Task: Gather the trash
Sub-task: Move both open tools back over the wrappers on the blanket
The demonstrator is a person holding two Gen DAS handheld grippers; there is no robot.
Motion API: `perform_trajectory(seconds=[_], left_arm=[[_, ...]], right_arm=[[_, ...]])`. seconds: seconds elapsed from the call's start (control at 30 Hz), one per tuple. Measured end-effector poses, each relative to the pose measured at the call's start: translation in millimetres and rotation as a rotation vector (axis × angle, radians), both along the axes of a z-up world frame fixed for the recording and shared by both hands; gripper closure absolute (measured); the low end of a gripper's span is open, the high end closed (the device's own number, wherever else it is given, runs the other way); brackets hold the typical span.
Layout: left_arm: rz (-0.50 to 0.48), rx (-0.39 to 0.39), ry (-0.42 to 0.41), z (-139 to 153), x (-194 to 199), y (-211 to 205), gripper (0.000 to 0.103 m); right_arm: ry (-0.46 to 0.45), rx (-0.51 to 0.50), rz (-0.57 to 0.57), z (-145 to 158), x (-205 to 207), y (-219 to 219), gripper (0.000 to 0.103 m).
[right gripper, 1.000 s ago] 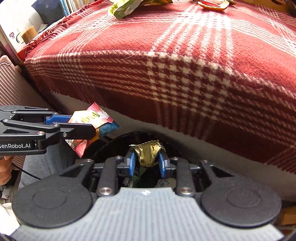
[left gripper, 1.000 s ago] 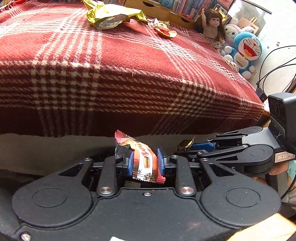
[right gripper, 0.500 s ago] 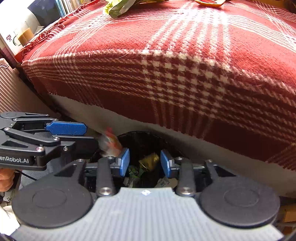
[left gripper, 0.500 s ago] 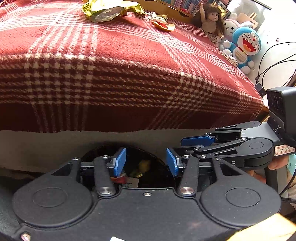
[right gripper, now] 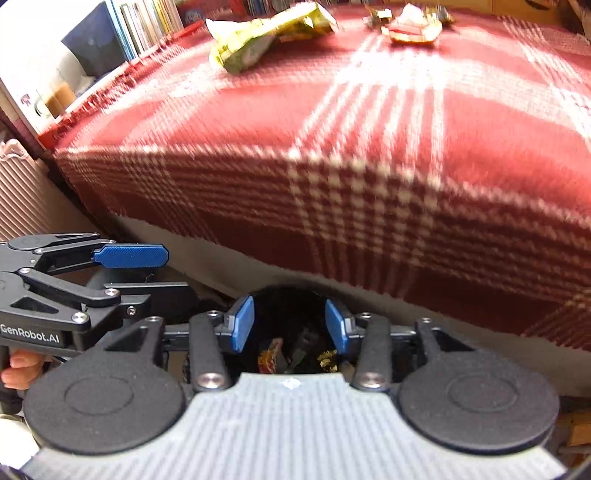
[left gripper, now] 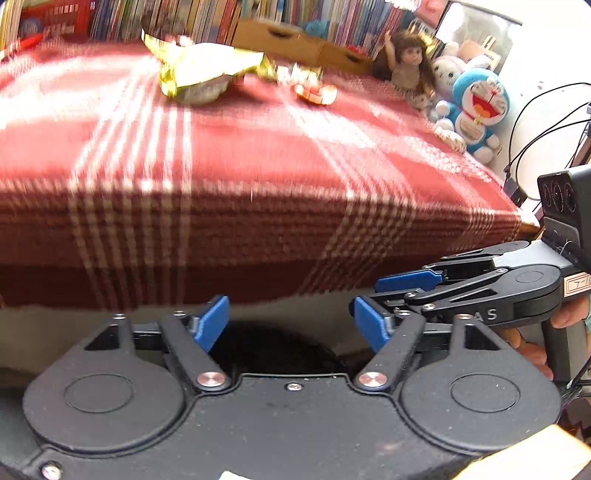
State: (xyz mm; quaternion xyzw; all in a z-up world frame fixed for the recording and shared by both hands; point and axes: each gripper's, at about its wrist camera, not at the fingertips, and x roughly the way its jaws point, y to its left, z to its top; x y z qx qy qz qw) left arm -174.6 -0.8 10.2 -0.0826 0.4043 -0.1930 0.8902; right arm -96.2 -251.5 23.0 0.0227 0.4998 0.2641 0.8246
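Note:
My left gripper [left gripper: 291,325] hangs over the black bin [left gripper: 273,354] at the bed's edge, its jaws opening with nothing between them. My right gripper [right gripper: 289,325] is beside it over the same bin [right gripper: 284,306], jaws also opening and empty. Dropped wrappers [right gripper: 271,360] lie inside the bin. Each gripper shows in the other's view, the right gripper [left gripper: 373,291] at the right and the left gripper [right gripper: 173,275] at the left. A crumpled gold snack bag [left gripper: 199,74] [right gripper: 258,40] and a small red wrapper [left gripper: 314,92] [right gripper: 410,29] lie far back on the red plaid blanket [left gripper: 258,166].
A doll [left gripper: 410,66] and a blue plush toy [left gripper: 476,110] sit at the bed's far right corner. Books [left gripper: 221,14] and a wooden drawer box [left gripper: 295,40] line the back. Cables [left gripper: 524,147] hang at the right. A pink ribbed case [right gripper: 18,195] stands left of the bed.
Both grippers opened. The red snack wrapper left my left gripper and the gold wrapper left my right one, both dropping into the bin. The left gripper rose a little.

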Motion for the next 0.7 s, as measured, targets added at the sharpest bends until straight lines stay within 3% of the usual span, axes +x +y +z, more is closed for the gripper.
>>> perform_trajectory(seconds=[0.2,0.37,0.5,0.7], left_arm=[[0.051,0.015,-0.170,46,9,10,0.017],[0.136,0.022,-0.245,67,35,20,0.015],[0.205,0.052,-0.280,73,64,27,0.013],[0.289,0.046,-0.265,70,114,40,0.012]], right_arm=[[-0.133,0.072,0.002,48,6,-3,0.034],[-0.249,0.081,-0.025,77,18,-3,0.031],[-0.328,0.020,-0.079,85,35,-3,0.030],[-0.356,0.017,-0.182,84,73,-15,0.031]])
